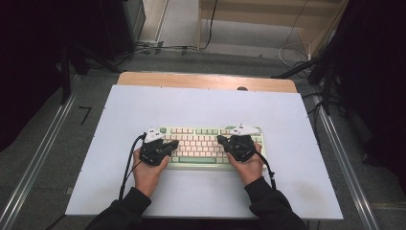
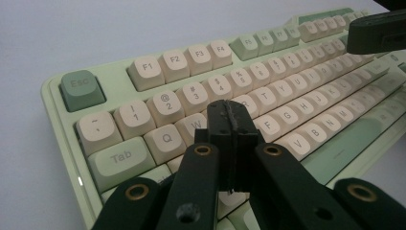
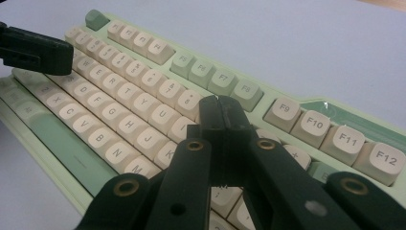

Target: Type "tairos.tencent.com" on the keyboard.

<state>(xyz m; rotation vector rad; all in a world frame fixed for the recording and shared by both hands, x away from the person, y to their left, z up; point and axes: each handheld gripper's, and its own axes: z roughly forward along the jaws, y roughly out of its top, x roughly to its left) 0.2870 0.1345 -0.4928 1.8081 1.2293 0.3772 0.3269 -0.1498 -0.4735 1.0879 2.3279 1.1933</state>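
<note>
A pale green keyboard [image 1: 206,143] with cream keys lies in the middle of a white board [image 1: 201,108]. My left gripper [image 1: 173,143] hovers over its left half, jaws pressed together with nothing between them; in the left gripper view its tips [image 2: 231,114] sit just above the W and E keys of the keyboard [image 2: 201,57]. My right gripper [image 1: 221,140] is shut and empty over the right half; in the right gripper view its tips [image 3: 219,106] hang above the keys near the O and P of the keyboard [image 3: 143,62]. Each gripper's tip shows in the other's view.
The white board rests on a wooden table [image 1: 206,80]. Metal rails [image 1: 43,153] run along both sides on the floor. Cables [image 1: 158,47] and dark stands crowd the floor beyond the table. Bare board lies around the keyboard.
</note>
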